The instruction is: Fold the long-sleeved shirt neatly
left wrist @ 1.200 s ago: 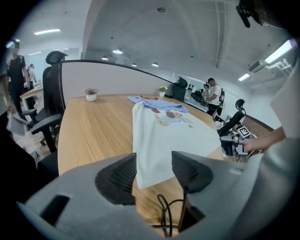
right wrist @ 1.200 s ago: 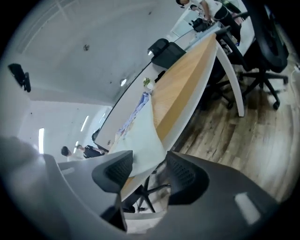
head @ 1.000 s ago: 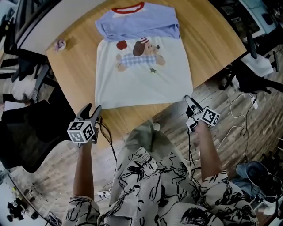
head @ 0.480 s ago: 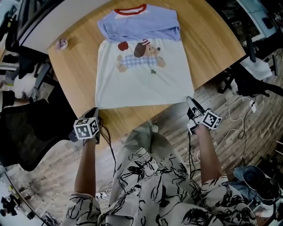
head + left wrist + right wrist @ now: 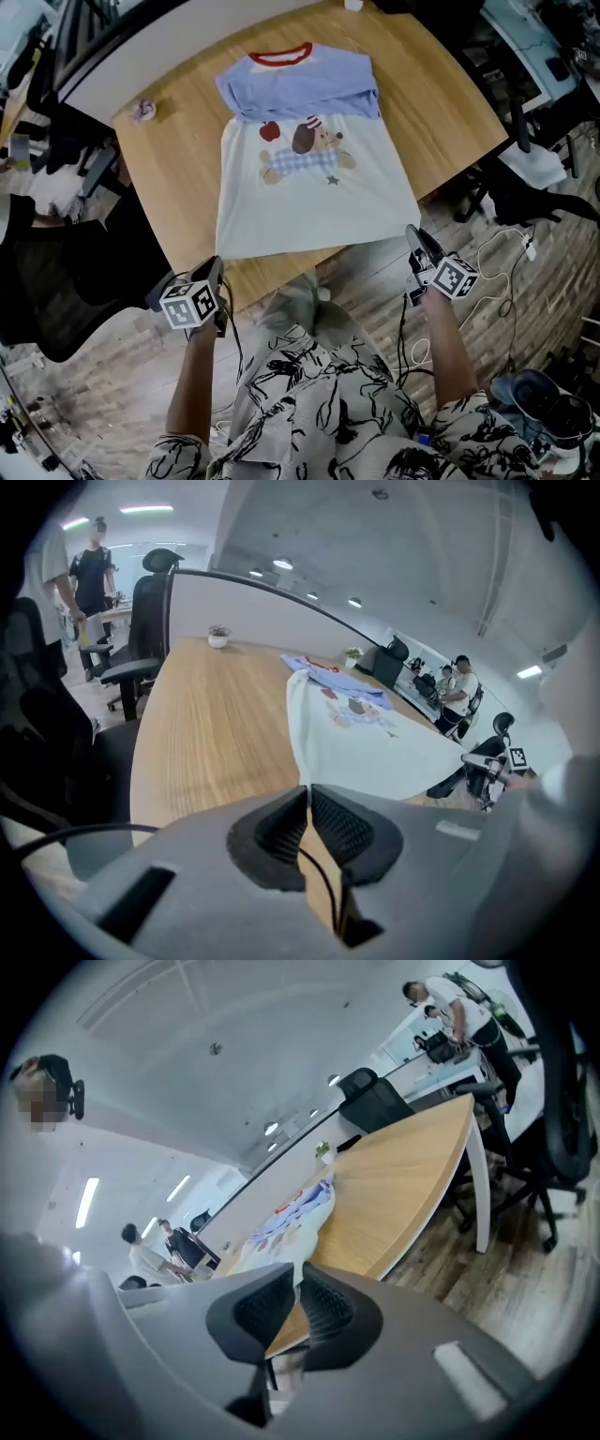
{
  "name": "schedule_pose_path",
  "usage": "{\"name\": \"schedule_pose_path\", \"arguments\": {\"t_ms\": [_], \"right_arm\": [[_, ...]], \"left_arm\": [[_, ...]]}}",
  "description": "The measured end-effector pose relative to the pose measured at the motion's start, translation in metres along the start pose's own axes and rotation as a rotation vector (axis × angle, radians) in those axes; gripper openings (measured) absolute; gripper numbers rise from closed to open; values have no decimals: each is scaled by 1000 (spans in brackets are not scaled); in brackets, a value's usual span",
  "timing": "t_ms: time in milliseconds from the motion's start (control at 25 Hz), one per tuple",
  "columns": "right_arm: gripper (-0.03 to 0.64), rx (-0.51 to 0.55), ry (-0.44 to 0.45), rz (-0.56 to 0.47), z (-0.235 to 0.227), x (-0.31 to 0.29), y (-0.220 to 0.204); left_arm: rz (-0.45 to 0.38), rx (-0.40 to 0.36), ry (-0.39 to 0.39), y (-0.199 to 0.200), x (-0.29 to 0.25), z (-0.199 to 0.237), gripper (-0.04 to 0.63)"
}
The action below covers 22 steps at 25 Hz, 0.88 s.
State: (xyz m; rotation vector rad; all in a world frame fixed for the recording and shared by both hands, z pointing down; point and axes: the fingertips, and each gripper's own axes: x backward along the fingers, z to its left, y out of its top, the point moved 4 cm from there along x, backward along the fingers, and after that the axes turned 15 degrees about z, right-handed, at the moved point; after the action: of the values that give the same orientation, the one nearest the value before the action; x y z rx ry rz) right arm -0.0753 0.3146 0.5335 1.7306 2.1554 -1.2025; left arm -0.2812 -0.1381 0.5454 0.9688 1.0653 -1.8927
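On the wooden table (image 5: 178, 178) the long-sleeved shirt (image 5: 314, 202) lies flat, front up, with its blue sleeves (image 5: 300, 89) folded across the chest above a dog print (image 5: 309, 150). Only the head view shows this whole layout, with the left gripper (image 5: 217, 264) at the near left hem corner and the right gripper (image 5: 413, 236) at the near right one. The left gripper view shows its jaws together on the white corner. The right gripper view shows jaws that have just been closing and now pinch the cloth between them; this corner reaches past the table edge. A small potted plant (image 5: 217, 637) on the far side is clear only in the left gripper view.
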Motion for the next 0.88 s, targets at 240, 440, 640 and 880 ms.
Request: {"name": "schedule_pose_path", "arguments": {"t_ms": [240, 440, 640, 880], "right_arm": [[28, 96, -156, 69, -3, 16, 15], [28, 199, -177, 88, 15, 25, 40], [28, 285, -137, 85, 51, 20, 98], [29, 330, -87, 57, 73, 3, 183]], "left_arm": [[-63, 16, 0, -14, 21, -24, 21], [-183, 4, -15, 9, 49, -38, 20], [-358, -3, -47, 79, 87, -42, 20], [-520, -13, -93, 175, 111, -52, 20]]}}
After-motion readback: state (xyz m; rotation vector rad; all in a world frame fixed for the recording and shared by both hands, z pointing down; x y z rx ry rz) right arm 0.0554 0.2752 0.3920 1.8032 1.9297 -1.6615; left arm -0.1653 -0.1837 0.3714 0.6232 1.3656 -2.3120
